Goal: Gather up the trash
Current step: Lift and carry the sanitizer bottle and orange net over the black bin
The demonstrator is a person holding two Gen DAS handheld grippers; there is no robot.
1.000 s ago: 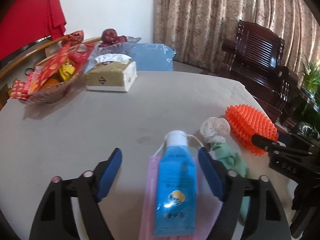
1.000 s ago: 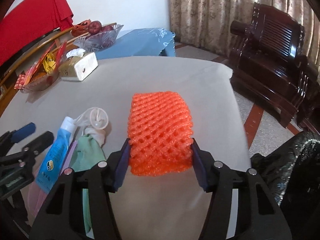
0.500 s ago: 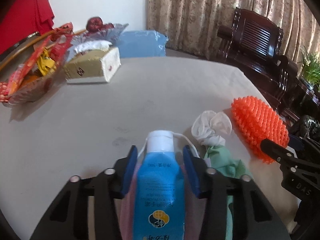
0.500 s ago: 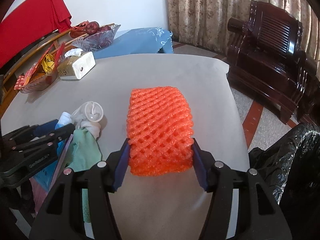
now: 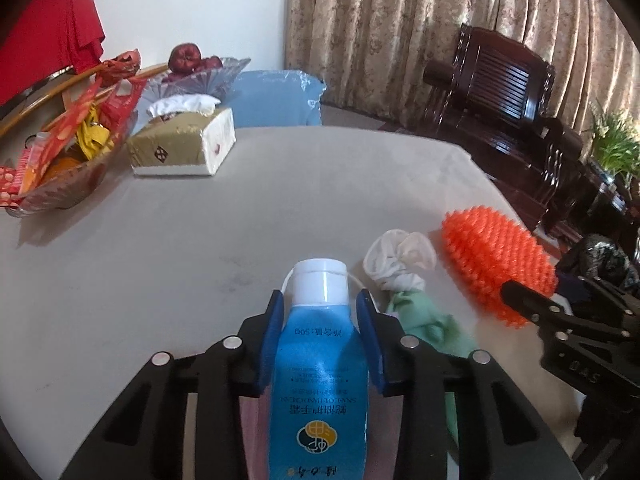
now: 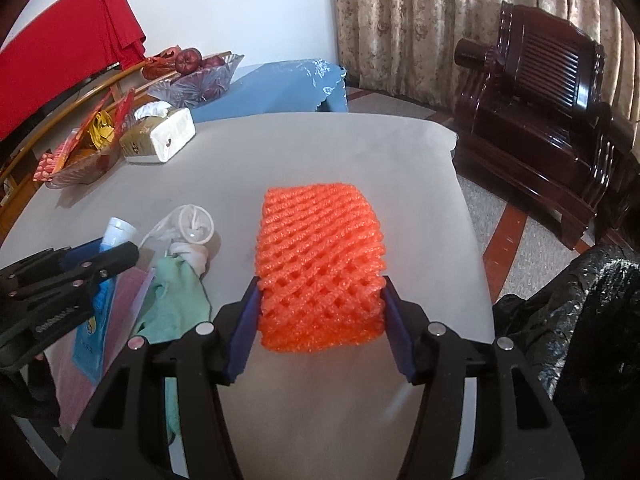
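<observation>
Left wrist view: left gripper (image 5: 320, 316) closing, blue pads already against both flanks of the blue tube (image 5: 320, 380) just below its white cap (image 5: 320, 280), so narrowed to tube width with the tube between the jaws. Tube lying lengthwise along the fingers, cap pointing away, over a pink mask (image 5: 252, 420) on the table (image 5: 240, 220). Just right of the right finger, a green cloth (image 5: 424, 328) with a white wad (image 5: 400, 258) at its far end. Further right, the orange foam net (image 5: 496, 264), its near end taken by the right gripper (image 5: 532, 304) coming in from the right edge. Far ahead to the left, a tissue box (image 5: 184, 144), a snack bowl (image 5: 60, 168) and a fruit dish (image 5: 200, 76). Right wrist view: right gripper (image 6: 320, 320) about half open, blue pads pressed on the two sides of the foam net (image 6: 320, 264), gripped at its near end, the rest stretching ahead over the table (image 6: 320, 152). To the left, green cloth (image 6: 176, 296) and white wad (image 6: 196, 228), then the left gripper (image 6: 100, 258) over the tube (image 6: 116, 232), only cap and a little blue showing. At the right edge, beside the table, a black bag (image 6: 580, 320).
</observation>
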